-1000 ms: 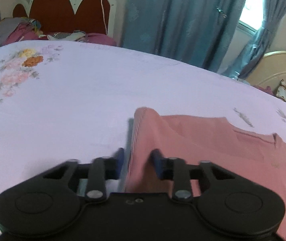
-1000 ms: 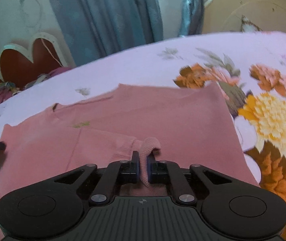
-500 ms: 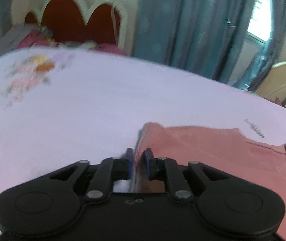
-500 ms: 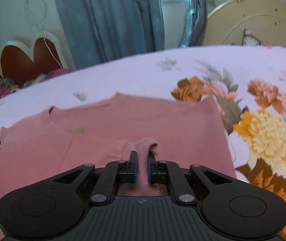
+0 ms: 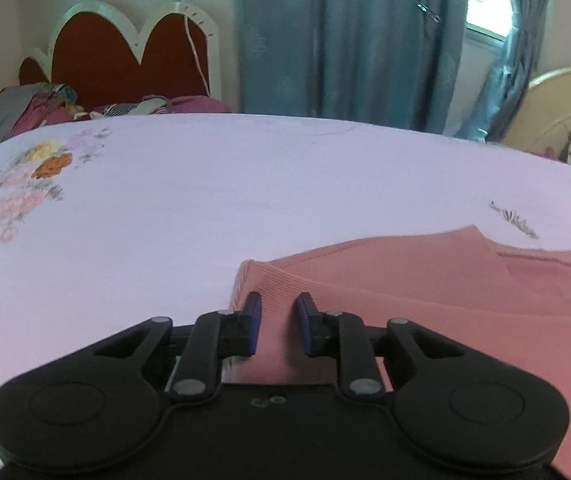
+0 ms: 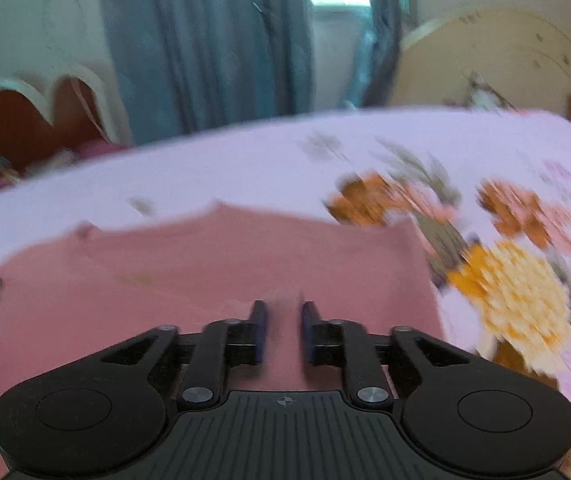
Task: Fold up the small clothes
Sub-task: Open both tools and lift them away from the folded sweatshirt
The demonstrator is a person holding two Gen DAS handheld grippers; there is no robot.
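Pink knit garment (image 5: pixel 425 292) lies flat on the bed (image 5: pixel 205 208), on a pale lilac sheet printed with flowers. In the left wrist view its folded left edge ends just before the left claw (image 5: pixel 277 320), whose jaws have just been opening and stand a little apart over the cloth, not pressing it. To the left of this edge the sheet is wide and bare up to the headboard (image 5: pixel 125 56). The right claw (image 6: pixel 283 322) also has just been opening; its jaws stand apart above the middle of the garment, with nothing pinched between them. Right of the garment's edge is only flowered sheet. This view is blurred. No readable writing or label is visible.
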